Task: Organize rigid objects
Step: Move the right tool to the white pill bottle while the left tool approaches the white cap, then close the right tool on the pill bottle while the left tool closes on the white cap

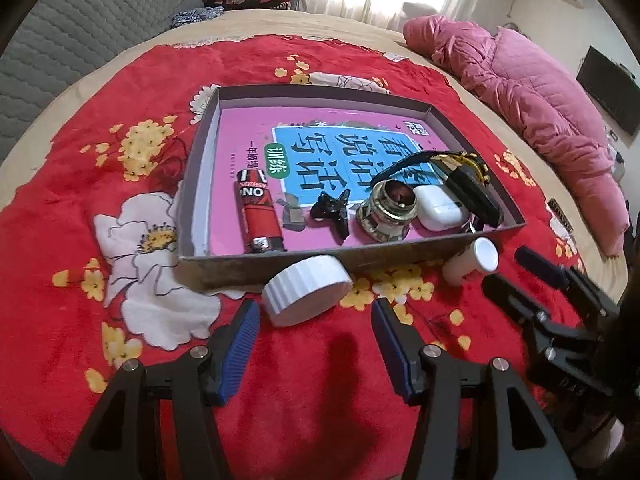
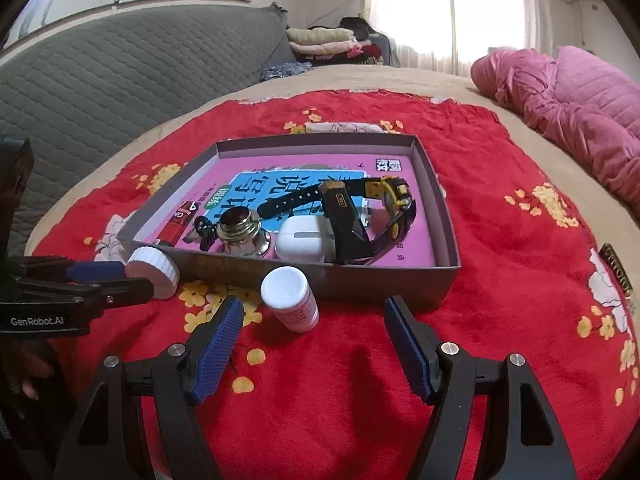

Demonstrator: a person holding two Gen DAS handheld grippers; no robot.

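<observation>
A home bedroom: floral blanket (image 1: 120,160), pink quilt (image 1: 532,92), folded clothes (image 2: 324,42).

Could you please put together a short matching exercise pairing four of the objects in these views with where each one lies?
Things:
1. red lighter
2. white ribbed lid
3. white bottle
4. white earbud case

Places:
A. on the red blanket, just ahead of the right gripper
B. inside the box, near its left wall in the left wrist view
C. inside the box, between the brass fitting and the watch
D. on the red blanket, just ahead of the left gripper

Pairs: 1-B, 2-D, 3-A, 4-C
</observation>
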